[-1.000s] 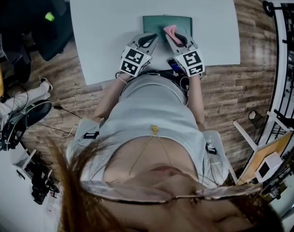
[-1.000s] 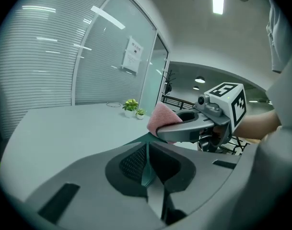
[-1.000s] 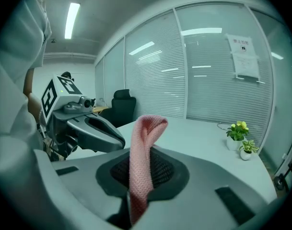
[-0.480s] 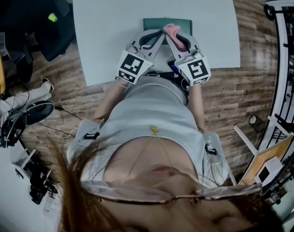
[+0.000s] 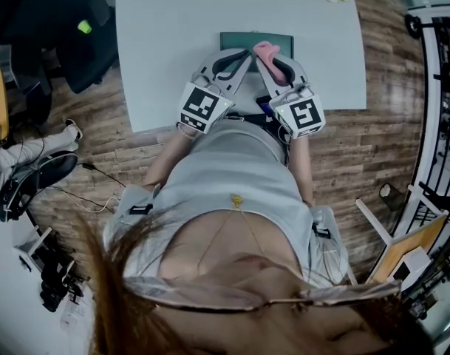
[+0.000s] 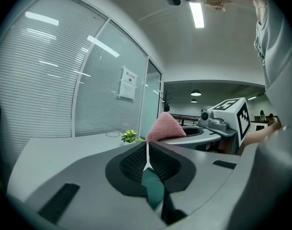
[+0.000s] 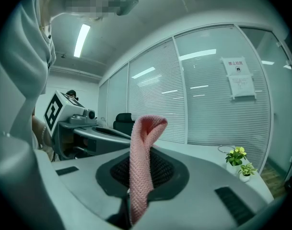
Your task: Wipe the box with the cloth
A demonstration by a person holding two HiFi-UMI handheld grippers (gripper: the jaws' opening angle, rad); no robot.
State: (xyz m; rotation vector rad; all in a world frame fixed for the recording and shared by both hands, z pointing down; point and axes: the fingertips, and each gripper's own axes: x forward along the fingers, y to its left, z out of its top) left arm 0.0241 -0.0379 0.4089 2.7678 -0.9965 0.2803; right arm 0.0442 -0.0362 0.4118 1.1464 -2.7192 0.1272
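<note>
Currently on my list: right gripper (image 5: 275, 63), jaws clamped on the pink cloth (image 7: 142, 166), one fold standing clear, I judge ready for wiping. Left gripper (image 5: 236, 59), jaws together, nothing gripped that I can see, likely free to steady. Green box (image 5: 239, 38) sits on the table (image 5: 165, 43), just beyond both tips. Wall notice (image 7: 238, 78): print unreadable; no brands seen.

We wear a pale grey short-sleeved top (image 5: 232, 161) and a thin gold necklace (image 5: 236, 198). Our left hand-held gripper (image 5: 243, 52) and right hand-held gripper (image 5: 267, 53) have grey shells, black ribbed pads and white cubes bearing black square markers.
</note>
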